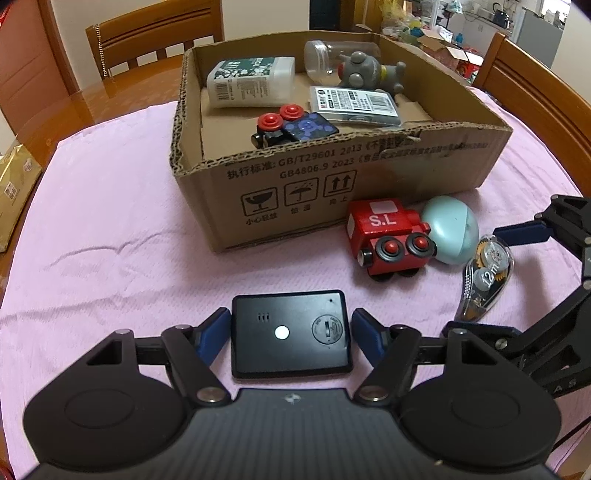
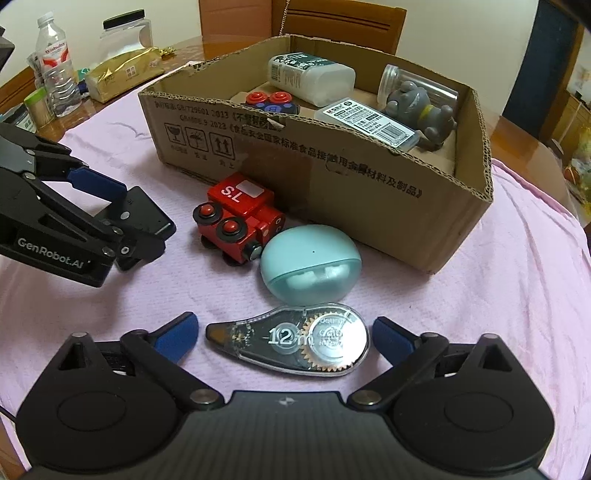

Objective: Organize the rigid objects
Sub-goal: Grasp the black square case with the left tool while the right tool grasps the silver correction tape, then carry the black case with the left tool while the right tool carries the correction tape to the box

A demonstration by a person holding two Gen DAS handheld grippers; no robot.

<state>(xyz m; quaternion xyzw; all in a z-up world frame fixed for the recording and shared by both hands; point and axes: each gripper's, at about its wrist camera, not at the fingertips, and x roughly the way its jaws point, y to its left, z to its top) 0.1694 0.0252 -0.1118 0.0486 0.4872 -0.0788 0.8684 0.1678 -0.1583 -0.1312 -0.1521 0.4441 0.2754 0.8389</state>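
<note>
A black flat device (image 1: 290, 333) lies on the pink cloth between the fingers of my left gripper (image 1: 290, 332), which is open with small gaps on both sides. It also shows in the right wrist view (image 2: 147, 218) with the left gripper (image 2: 122, 221) around it. A clear correction tape dispenser (image 2: 291, 341) lies between the fingers of my open right gripper (image 2: 284, 336); the dispenser (image 1: 485, 280) and right gripper (image 1: 491, 280) show in the left wrist view. A red toy train (image 1: 388, 236) (image 2: 238, 218) and a teal egg-shaped case (image 1: 450, 232) (image 2: 310, 266) lie before the cardboard box (image 1: 369, 177) (image 2: 332, 173).
The box holds a white bottle (image 1: 251, 81), a clear jar (image 1: 332, 55), a grey toy figure (image 1: 369, 72), a flat labelled case (image 1: 354, 105) and a small train car (image 1: 291, 125). Chairs (image 1: 155, 33) stand behind the table. A water bottle (image 2: 55, 66) and gold packet (image 2: 118, 74) stand at left.
</note>
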